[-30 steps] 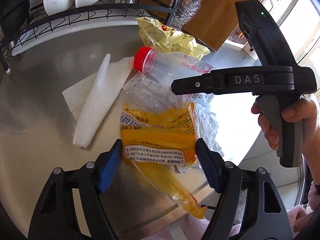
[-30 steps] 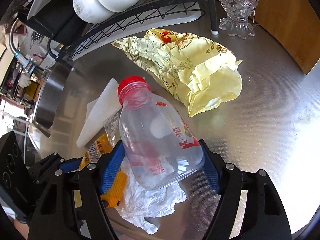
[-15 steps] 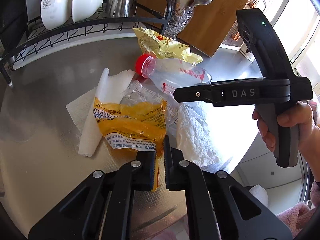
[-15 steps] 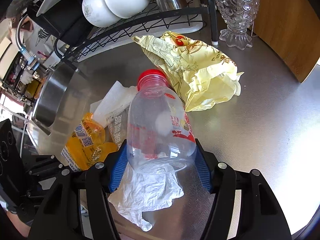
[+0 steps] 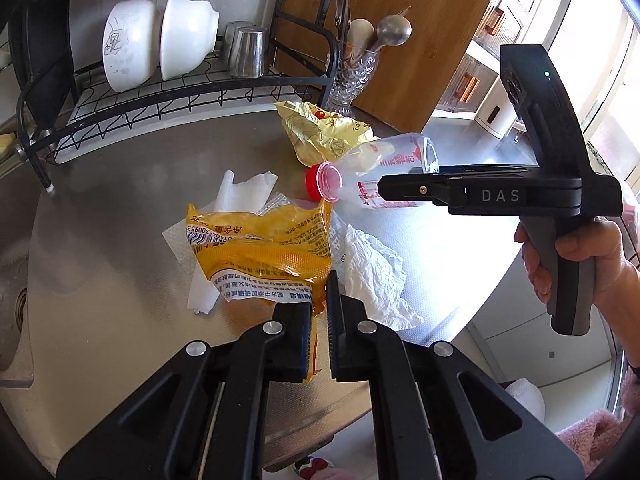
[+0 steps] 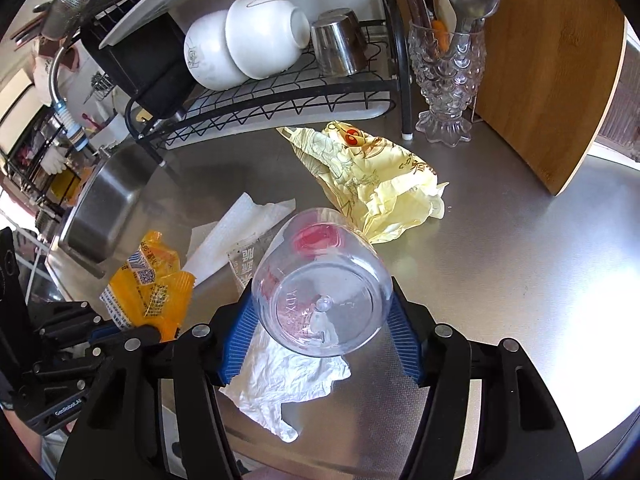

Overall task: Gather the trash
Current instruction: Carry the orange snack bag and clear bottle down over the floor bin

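Observation:
My left gripper [image 5: 319,320] is shut on the lower edge of an orange snack wrapper [image 5: 264,256], which hangs lifted off the steel counter. My right gripper [image 6: 320,328] is shut on a clear plastic bottle [image 6: 320,304] with a red cap [image 5: 320,181]; the bottle is raised, its base toward the camera and its cap pointing away. In the left wrist view the right gripper [image 5: 404,192] holds the bottle [image 5: 384,164] above the counter. Still on the counter are a crumpled white tissue [image 6: 288,380], a folded paper towel [image 5: 236,208], a clear film wrapper [image 6: 248,260] and a crumpled yellow bag [image 6: 372,180].
A black dish rack [image 6: 280,92] with white bowls [image 6: 240,48] and a steel cup [image 6: 338,46] stands at the back. A glass utensil holder [image 6: 448,76] and a wooden board [image 6: 560,72] are at the back right. A sink [image 6: 104,204] lies to the left. The counter's rounded edge [image 5: 460,312] runs in front.
The left gripper closed on the orange wrapper and lifted it. The right gripper tightened on the bottle and raised it, tipping its base toward the camera. Both hands rose away from the counter.

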